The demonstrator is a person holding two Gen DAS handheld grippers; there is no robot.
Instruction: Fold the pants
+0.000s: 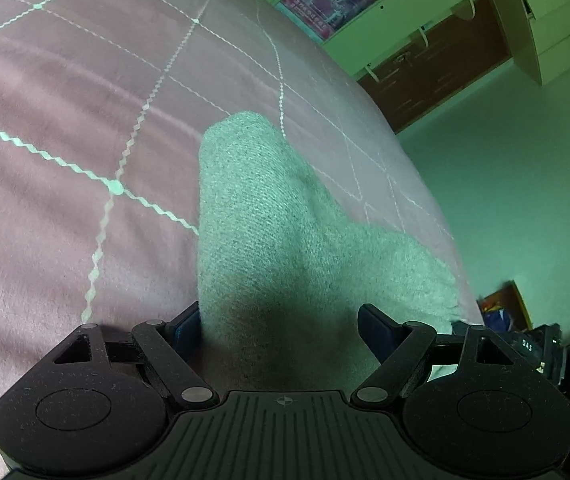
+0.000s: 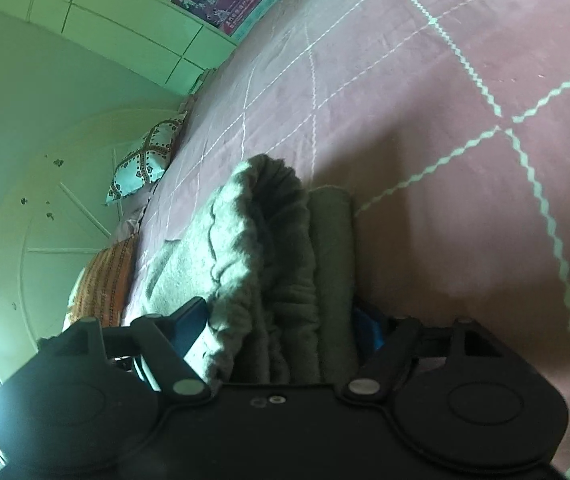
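The grey knit pants (image 1: 269,216) lie on the pink quilted bedspread (image 1: 65,120). In the left wrist view a folded leg runs away from my left gripper (image 1: 281,330), whose blue-padded jaws stand wide apart with the fabric between them. In the right wrist view the bunched waistband end of the pants (image 2: 269,248) fills the gap of my right gripper (image 2: 285,328), with cloth lying against both blue pads. The jaws look spread around the thick bundle. The bedspread (image 2: 445,120) stretches beyond.
The bed edge falls off to the right in the left wrist view, with pale floor (image 1: 505,160) and green cabinets (image 1: 405,16) beyond. In the right wrist view patterned pillows (image 2: 145,160) lie by a headboard (image 2: 45,220) at the left.
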